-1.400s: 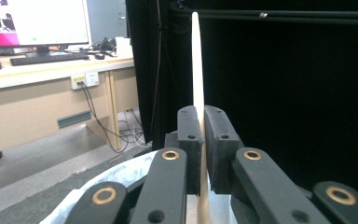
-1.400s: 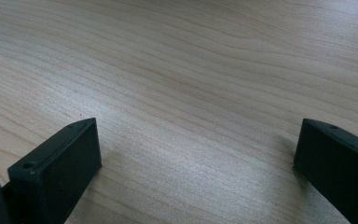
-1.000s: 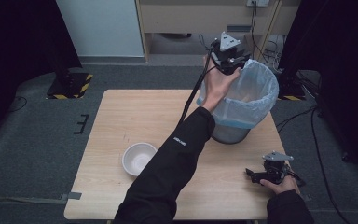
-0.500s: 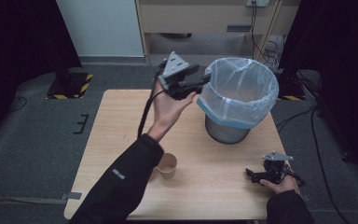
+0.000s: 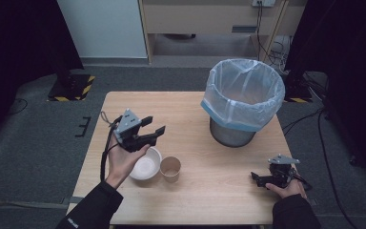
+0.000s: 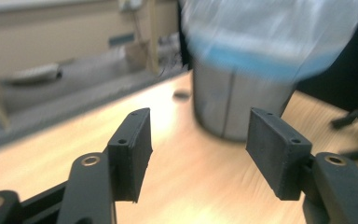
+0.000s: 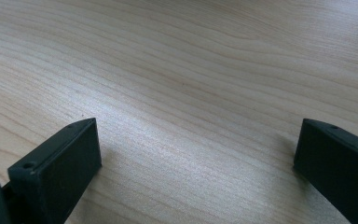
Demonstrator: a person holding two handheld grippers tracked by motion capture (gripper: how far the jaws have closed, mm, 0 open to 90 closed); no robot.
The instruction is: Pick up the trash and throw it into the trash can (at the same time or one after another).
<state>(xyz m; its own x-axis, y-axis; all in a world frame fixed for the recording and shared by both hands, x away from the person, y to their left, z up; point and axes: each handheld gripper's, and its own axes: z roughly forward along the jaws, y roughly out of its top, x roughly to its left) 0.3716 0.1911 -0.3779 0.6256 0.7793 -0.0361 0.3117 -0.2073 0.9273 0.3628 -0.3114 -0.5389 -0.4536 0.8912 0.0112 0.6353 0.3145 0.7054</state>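
My left gripper (image 5: pixel 154 125) hovers over the left half of the table, just above a white bowl (image 5: pixel 144 168), and points right toward the bin. Its jaws stand apart with nothing between them and have just been opening; in the left gripper view my left gripper (image 6: pixel 198 149) faces the bin (image 6: pixel 235 100), which is blurred. A brown paper cup (image 5: pixel 170 168) stands upright right beside the bowl. The metal bin with a clear-blue liner (image 5: pixel 244 98) sits at the table's far right. My right gripper (image 5: pixel 256 177) rests low at the front right, and in its own view it (image 7: pixel 191 163) is wide open over bare wood.
The wooden table (image 5: pixel 209 205) has open room at its front middle and its far left. Past the far edge are grey floor, a cabinet and cables (image 5: pixel 267 43). A black-and-yellow marked base (image 5: pixel 71 88) stands on the floor to the left.
My left hand has swung from above the bin leftward and down to above the bowl, and its jaws have spread. The right hand has stayed put.
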